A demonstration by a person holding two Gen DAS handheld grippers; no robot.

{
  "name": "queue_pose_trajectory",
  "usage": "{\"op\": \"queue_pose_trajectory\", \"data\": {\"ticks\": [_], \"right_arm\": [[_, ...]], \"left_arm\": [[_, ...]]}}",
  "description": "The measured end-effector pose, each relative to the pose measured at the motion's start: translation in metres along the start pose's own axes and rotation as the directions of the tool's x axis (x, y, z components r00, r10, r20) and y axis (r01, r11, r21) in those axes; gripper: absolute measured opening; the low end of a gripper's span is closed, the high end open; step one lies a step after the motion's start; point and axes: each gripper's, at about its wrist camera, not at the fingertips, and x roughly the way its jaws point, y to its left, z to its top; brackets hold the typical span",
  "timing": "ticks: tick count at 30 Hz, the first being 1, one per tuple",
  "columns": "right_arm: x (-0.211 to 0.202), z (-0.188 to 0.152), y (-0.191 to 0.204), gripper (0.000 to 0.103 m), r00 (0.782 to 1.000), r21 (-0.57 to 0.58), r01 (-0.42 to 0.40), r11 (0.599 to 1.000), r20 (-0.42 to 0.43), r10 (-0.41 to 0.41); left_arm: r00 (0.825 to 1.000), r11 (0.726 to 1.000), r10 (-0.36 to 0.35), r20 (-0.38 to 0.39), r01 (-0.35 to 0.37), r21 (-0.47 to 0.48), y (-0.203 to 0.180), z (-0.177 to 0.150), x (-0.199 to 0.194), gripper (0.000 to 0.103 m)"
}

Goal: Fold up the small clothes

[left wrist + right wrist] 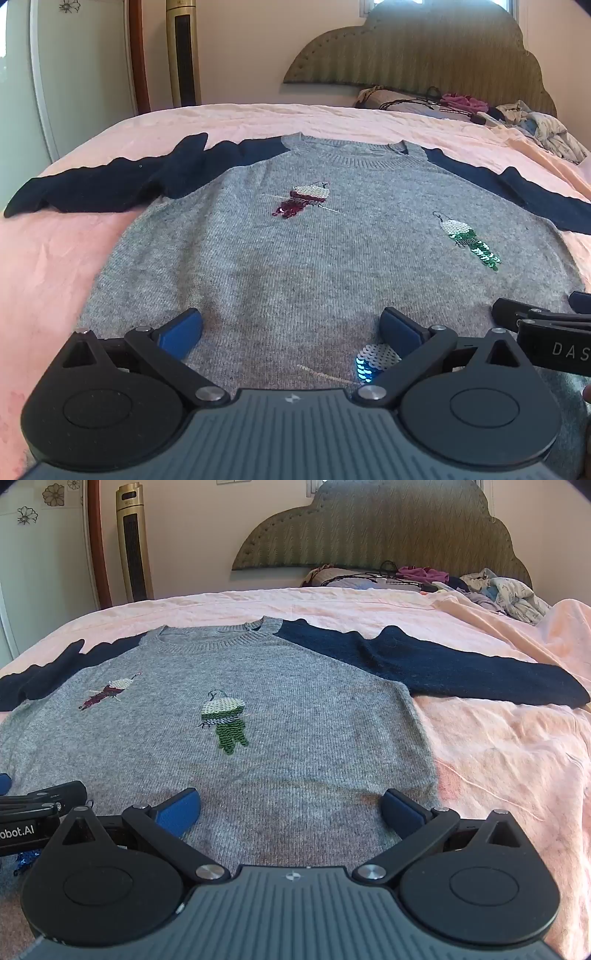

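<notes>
Left wrist: pink bedsheet (55, 266), headboard (424, 48).

One sweater, two grippers

One grey sweater (295, 266) with two navy sleeves (461, 672) and three sequin motifs (469, 240) is counted; perhaps several garments are heaped (509, 594) behind.

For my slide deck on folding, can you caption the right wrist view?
Open right tongs poised over the hem of a grey sweater with navy sleeves, spread flat on a pink bedsheet.

Left gripper (291, 332), right gripper (291, 812): black linkages, blue jaws, grey ribbed bodies.
</notes>
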Motion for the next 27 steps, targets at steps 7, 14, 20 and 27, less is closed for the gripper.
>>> {"op": "queue_pose_trajectory", "data": {"ticks": [7, 14, 20, 27], "right_arm": [[0.0000, 0.0000, 0.0003, 0.103, 1.000, 0.000, 0.000, 1.000, 0.000, 0.000], [-0.0002, 0.0000, 0.0004, 0.103, 1.000, 0.000, 0.000, 1.000, 0.000, 0.000], [-0.0004, 0.0000, 0.0005, 0.103, 1.000, -0.001, 0.000, 1.000, 0.000, 0.000], [-0.0005, -0.0001, 0.0008, 0.103, 1.000, -0.001, 0.000, 1.000, 0.000, 0.000]], "left_arm": [[1.000, 1.000, 0.005, -0.002, -0.005, 0.005, -0.0001, 0.0001, 0.0000, 0.103], [1.000, 1.000, 0.007, -0.001, -0.007, 0.006, -0.0003, 0.0000, -0.0001, 0.103], [1.000, 1.000, 0.007, -0.001, -0.007, 0.007, -0.0004, 0.0000, -0.0001, 0.103], [1.000, 1.000, 0.007, 0.000, -0.007, 0.007, -0.0005, -0.0001, -0.0001, 0.103]]}}
